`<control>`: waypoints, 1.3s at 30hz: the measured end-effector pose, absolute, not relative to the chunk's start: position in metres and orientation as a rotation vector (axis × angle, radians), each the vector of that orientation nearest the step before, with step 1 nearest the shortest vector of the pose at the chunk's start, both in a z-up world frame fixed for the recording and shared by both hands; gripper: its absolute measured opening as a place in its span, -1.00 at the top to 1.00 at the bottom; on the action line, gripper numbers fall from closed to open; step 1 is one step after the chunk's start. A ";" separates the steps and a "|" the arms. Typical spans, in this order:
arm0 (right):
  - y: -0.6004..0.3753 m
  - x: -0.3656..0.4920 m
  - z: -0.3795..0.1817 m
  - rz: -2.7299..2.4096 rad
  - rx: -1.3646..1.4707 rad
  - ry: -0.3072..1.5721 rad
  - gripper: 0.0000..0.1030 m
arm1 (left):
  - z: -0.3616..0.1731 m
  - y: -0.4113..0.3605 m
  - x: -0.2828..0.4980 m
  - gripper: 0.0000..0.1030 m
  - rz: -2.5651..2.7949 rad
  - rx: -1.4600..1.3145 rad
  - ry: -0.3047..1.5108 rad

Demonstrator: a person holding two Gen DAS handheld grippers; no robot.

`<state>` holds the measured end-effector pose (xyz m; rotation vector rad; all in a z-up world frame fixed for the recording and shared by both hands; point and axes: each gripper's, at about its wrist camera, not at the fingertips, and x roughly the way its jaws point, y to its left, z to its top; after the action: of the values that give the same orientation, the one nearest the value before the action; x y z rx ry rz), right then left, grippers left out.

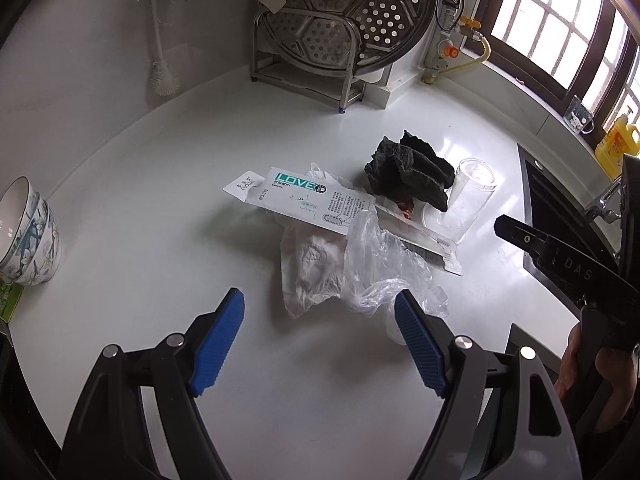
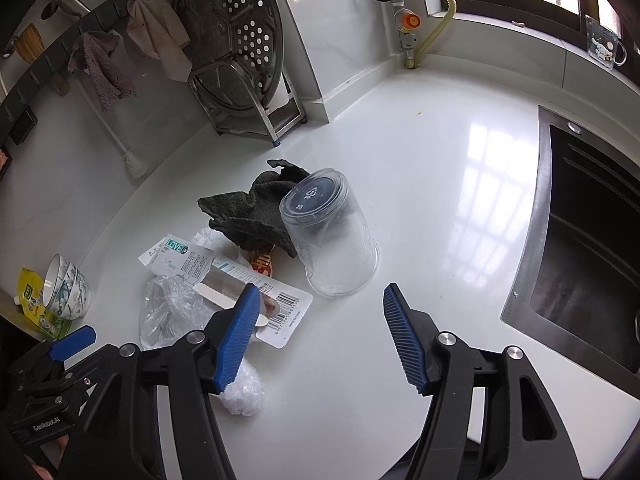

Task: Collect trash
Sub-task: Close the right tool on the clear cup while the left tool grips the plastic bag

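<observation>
A pile of trash lies on the white counter (image 1: 160, 184): a long white "LOVE" package card (image 1: 304, 200), crumpled clear plastic bags (image 1: 352, 268), a dark grey rag (image 1: 412, 176) and an upturned clear plastic cup (image 1: 468, 200). In the right wrist view the cup (image 2: 332, 240) stands upside down beside the rag (image 2: 256, 212), with the card (image 2: 224, 280) and the plastic bag (image 2: 168, 308) to the left. My left gripper (image 1: 320, 316) is open just before the bags. My right gripper (image 2: 320, 308) is open and empty just before the cup.
Stacked patterned bowls (image 1: 28, 232) stand at the left counter edge. A steel rack with a perforated steamer tray (image 1: 344, 24) stands at the back. A dark sink (image 2: 592, 240) lies to the right. A gas valve and hose (image 2: 412, 20) are by the window.
</observation>
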<state>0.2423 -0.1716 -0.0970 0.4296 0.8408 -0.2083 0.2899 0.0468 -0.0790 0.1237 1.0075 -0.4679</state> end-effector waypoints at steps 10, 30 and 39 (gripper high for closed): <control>-0.179 0.277 -0.103 -0.214 0.422 0.815 -0.33 | -0.095 0.043 0.295 -0.48 -0.486 0.122 1.037; -0.184 0.312 -0.124 -0.253 0.378 0.825 -0.33 | -0.107 0.037 0.300 -0.53 -0.489 0.099 1.052; -0.182 0.308 -0.122 -0.239 0.370 0.814 -0.07 | -0.110 0.032 0.306 -0.53 -0.483 0.083 1.050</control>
<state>0.3079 -0.1818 -0.1222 0.3701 0.8140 -0.2388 0.3062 0.0317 -0.1098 0.0829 1.0500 -0.4825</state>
